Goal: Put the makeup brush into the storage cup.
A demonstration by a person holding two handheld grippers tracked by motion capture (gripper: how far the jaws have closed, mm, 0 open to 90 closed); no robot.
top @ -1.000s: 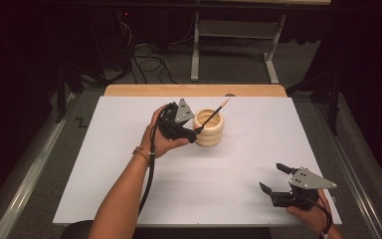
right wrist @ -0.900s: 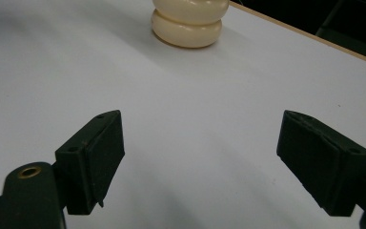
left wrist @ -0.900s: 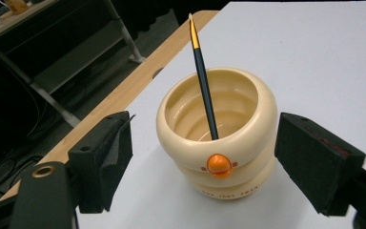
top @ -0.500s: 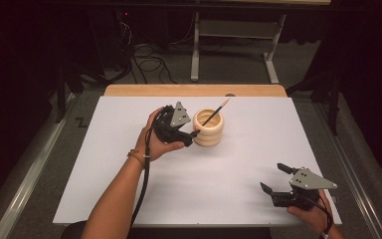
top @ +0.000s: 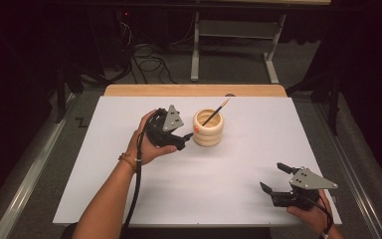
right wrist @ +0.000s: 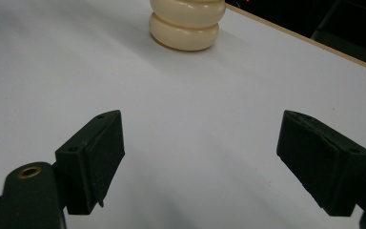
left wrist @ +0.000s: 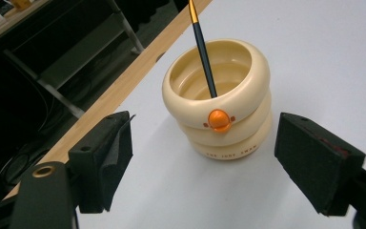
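My left tongs [left wrist: 202, 157] gape released just beside the cream ringed pen holder [left wrist: 221, 102] with its paintbrush [left wrist: 202, 45]; my right tongs [right wrist: 200, 157], released, hover over the white bench [top: 219, 184].

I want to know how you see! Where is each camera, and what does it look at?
High view: above the table, looking down; both forearms, left gripper, right gripper.
Left gripper view: on the left gripper, facing the cream pot and brush; open jaws.
Right gripper view: over bare table; open jaws.
All share the pot.
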